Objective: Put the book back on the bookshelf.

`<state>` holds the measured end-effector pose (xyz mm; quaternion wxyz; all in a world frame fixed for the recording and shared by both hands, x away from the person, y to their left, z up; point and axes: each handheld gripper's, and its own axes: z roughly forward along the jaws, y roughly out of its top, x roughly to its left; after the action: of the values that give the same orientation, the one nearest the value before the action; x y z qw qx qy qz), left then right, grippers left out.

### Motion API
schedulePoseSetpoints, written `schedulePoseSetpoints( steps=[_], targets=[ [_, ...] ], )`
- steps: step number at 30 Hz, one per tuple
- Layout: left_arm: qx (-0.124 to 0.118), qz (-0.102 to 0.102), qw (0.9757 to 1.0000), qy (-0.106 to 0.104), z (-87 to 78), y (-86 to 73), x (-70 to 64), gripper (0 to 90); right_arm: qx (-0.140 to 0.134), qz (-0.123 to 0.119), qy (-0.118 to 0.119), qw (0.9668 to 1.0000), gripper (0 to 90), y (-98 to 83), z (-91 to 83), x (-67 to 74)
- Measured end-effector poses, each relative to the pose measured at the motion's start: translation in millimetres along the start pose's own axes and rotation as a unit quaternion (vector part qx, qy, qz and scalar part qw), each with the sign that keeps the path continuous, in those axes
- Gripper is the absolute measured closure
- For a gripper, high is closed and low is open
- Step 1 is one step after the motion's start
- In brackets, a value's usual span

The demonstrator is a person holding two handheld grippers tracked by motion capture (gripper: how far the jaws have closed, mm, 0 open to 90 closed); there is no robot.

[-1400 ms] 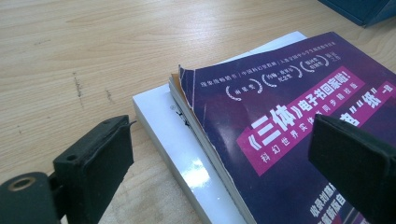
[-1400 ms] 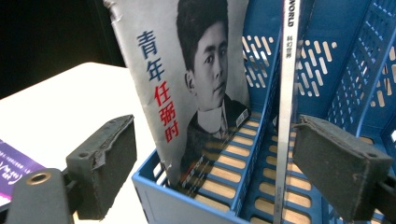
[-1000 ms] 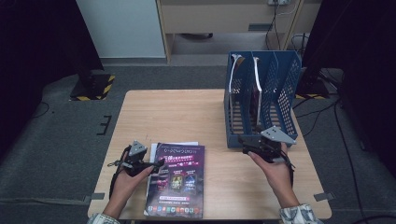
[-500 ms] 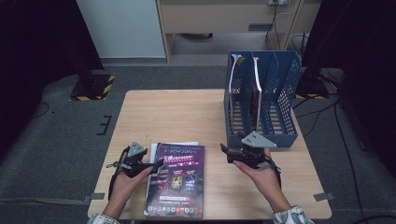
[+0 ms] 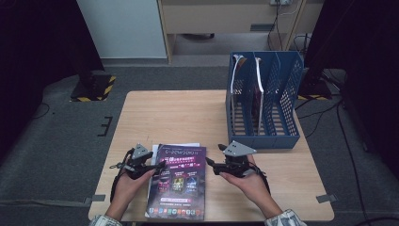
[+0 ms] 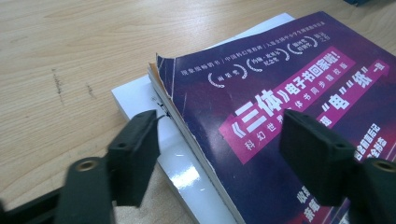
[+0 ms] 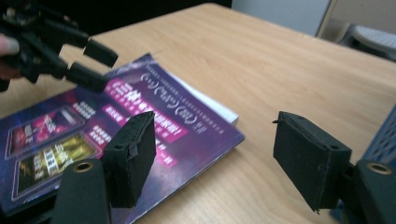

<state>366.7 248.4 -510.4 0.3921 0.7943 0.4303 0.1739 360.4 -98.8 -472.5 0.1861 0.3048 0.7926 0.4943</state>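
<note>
The table (image 5: 188, 117) is pale wood with a matt, visibly grained top carrying a few dark scuffs. The purple magazine (image 6: 289, 93) has a glossy paper cover, its corner slightly frayed and curled, and lies on a white booklet (image 6: 187, 163) of shiny coated paper. The pads (image 7: 133, 154) of the right gripper look like matt black foam, rough at the edges. The blue file rack (image 5: 282, 94) is smooth perforated plastic. The floor (image 5: 56, 132) looks like grey carpet.

Left claw (image 5: 160, 165) at lower left of the high view, jaws apart and just closing, right claw (image 5: 210, 165) lower centre, jaws apart, likewise closing
</note>
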Motion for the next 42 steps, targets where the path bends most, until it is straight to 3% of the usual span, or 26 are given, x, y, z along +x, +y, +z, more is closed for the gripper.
schedulePoseSetpoints(
  steps=[4, 13, 19, 22, 25, 37, 42],
  targets=[
    [0.014, 0.005, 0.9999, 0.004, 3.1, -1.6, -2.1, 32.3, 0.017, 0.001, 0.008, 0.9998, 28.4, -4.2, 5.7, 4.7],
    [0.011, -0.001, 0.9999, -0.005, 4.2, -3.1, -2.0, 34.6, 0.048, 0.012, 0.02, 0.9985, 20.9, -11.7, 22.5, 6.4],
    [0.015, 0.001, 0.9998, -0.013, 5.9, -2.3, -5.6, 34.6, 0.062, 0.036, 0.035, 0.9968, 16.4, -15.3, 32.3, 2.3],
    [0.015, 0.002, 0.9998, -0.013, 6.0, -2.2, -5.3, 34.7, 0.071, 0.049, 0.04, 0.9954, 15.4, -17.9, 37.9, 0.3],
    [0.015, 0.005, 0.9998, -0.012, 6.0, -2.1, -5.4, 34.7, 0.084, 0.069, 0.062, 0.9921, 14.0, -20.6, 47.9, -2.1],
    [0.013, 0.008, 0.9998, -0.012, 5.8, -2.6, -6.2, 34.4, 0.125, 0.083, 0.082, 0.9852, 12.0, -28.2, 71.8, 1.2],
    [0.016, 0.01, 0.9997, -0.012, 4.8, -2.4, -6.9, 34.4, 0.127, 0.106, 0.099, 0.9812, 11.6, -31.5, 73.9, 0.2]
  ],
)
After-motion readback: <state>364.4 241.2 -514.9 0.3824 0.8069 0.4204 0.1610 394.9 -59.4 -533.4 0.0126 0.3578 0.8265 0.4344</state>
